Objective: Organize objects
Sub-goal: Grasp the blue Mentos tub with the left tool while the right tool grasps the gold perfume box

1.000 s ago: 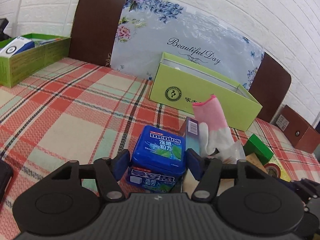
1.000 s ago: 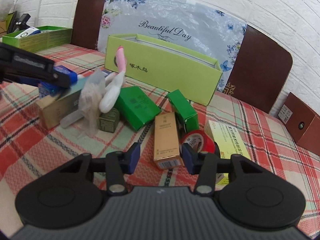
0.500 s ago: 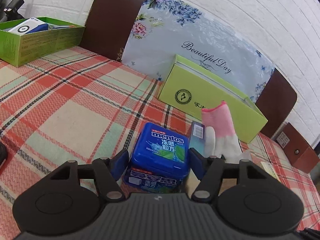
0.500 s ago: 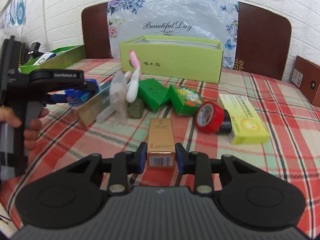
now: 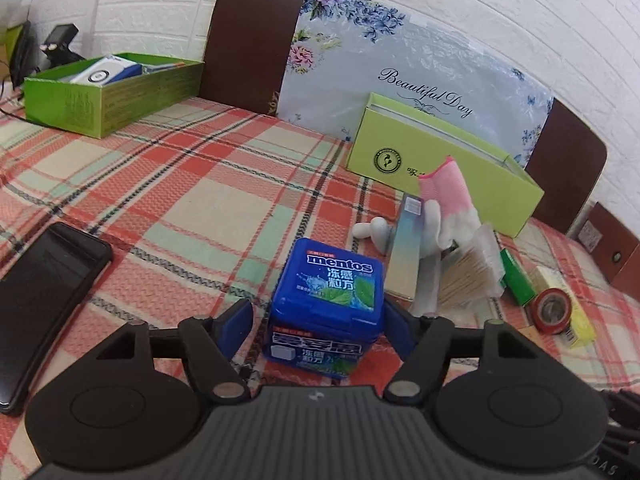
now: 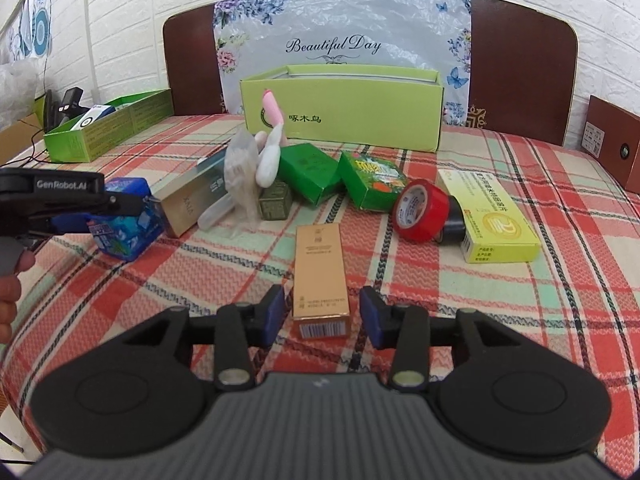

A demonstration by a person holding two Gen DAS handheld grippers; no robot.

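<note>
- Step in hand, as I judge it: both grippers lined up on pick targets, nothing lifted yet.
- Left gripper [image 5: 316, 320], lower centre of left wrist view: jaws spread around the blue square Mentos mint tin [image 5: 328, 300]. The right pad looks to be touching the tin wall and there is a gap on the left side, so not clamped; contact is hard to confirm from this angle. The tin sits on the red-and-green plaid cloth [image 5: 160, 184].
- Right gripper [image 6: 322, 312], lower centre of right wrist view: jaws apart with a gap on each side of the gold rectangular carton [image 6: 320, 276], which lies flat on the cloth with its barcode end toward the camera.
- Next move calls for: close each pair squarely on the side walls, lift, and carry to a box. The tin is wide, so the grip needs centring first.
- Light green open cardboard box [image 6: 344, 116], upper centre of right view, against the floral board: interior hidden, contents unknown.
- Darker green long open tray [image 5: 108, 92], upper left of left view: holds a white-and-blue carton [image 5: 104, 72] plus something thin behind it.
- Loose pile mid-frame in right view: pink-and-white glove [image 6: 272, 140], red tape roll [image 6: 420, 208], yellow medicine box [image 6: 492, 216].
- Black phone [image 5: 44, 280] on the left edge of left view.
</note>
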